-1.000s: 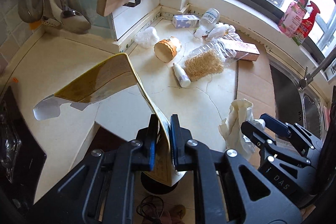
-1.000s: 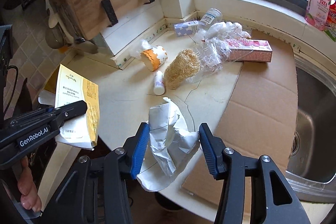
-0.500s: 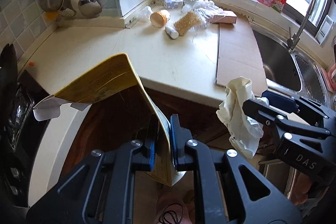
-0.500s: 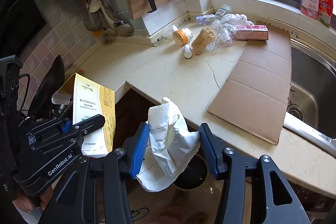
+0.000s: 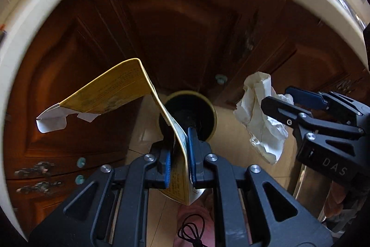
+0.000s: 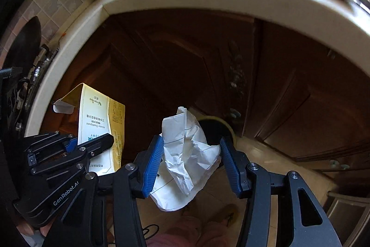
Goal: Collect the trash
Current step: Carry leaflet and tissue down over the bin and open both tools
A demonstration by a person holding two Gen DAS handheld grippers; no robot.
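Left black two-finger gripper (image 5: 177, 147) points steeply downward, jaws nearly closed; right black gripper (image 6: 192, 163) likewise angled down, jaws half apart.

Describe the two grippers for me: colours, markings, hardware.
Both are matte black, angular two-finger frames with triangular cut-outs, silver pivot screws and ribbed blue pads lining the fingers. The left gripper carries white "GenRobot.AI" lettering on its side, seen from the right wrist view. The right gripper shows "DAS" on its side in the left wrist view. A thin black cable loops below them.
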